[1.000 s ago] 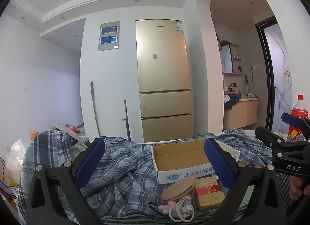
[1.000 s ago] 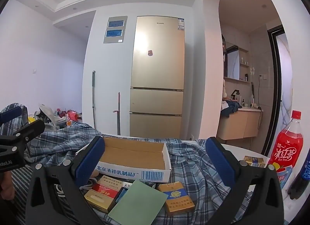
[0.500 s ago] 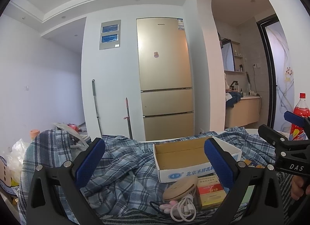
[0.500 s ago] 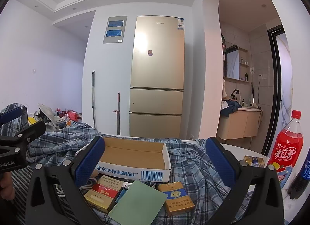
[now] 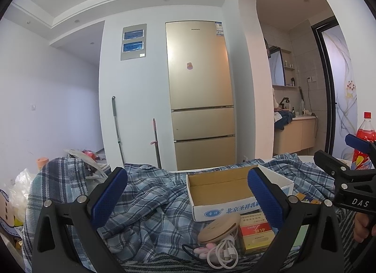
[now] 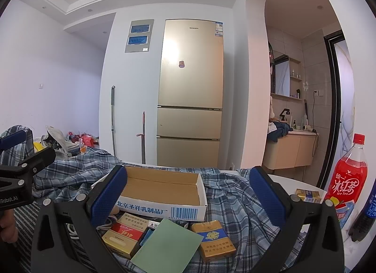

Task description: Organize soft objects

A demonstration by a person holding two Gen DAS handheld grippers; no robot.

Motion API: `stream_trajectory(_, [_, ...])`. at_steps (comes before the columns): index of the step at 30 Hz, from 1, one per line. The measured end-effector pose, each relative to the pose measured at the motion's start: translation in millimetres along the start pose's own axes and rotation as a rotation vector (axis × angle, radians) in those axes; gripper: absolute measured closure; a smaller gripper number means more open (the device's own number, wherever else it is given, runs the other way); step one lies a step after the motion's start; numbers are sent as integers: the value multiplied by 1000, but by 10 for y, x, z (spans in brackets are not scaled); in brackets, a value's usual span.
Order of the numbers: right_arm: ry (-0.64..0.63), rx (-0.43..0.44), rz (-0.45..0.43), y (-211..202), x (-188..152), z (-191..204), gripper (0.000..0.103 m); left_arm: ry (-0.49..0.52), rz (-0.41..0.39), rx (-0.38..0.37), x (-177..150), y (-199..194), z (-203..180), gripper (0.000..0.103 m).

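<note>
Here, both tongs wide and empty above the plaid cloth [image 5: 150, 207].
Cloth spreads ahead-left of the left tongs [image 5: 188, 200], nearer them; the right tongs [image 6: 188, 199] face the box [image 6: 162, 193].

Left hand-held gripper [image 5: 188, 199] hangs wide apart over a rumpled plaid cloth [image 5: 150, 197].
Beyond its blue pads [image 5: 110, 196], an open cardboard box [image 5: 225, 193] sits on the cloth; a round wooden disc [image 5: 218, 227], coiled white cable [image 5: 223, 253] and red-and-gold packet [image 5: 255, 233] lie just before it. The right hand-held gripper [image 5: 338, 153] shows at the edge.
</note>
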State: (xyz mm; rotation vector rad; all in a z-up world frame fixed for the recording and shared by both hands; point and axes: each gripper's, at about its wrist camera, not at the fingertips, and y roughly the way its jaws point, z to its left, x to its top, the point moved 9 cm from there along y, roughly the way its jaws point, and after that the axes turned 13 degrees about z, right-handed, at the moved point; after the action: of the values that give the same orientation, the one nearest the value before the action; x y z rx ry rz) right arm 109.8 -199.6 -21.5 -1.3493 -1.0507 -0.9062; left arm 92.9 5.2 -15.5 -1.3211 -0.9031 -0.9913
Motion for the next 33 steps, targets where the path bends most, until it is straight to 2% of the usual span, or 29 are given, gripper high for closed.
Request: stream_trajectory(33, [-1, -7, 9, 26, -36, -59, 0, 7, 8, 16, -9, 31, 19, 0])
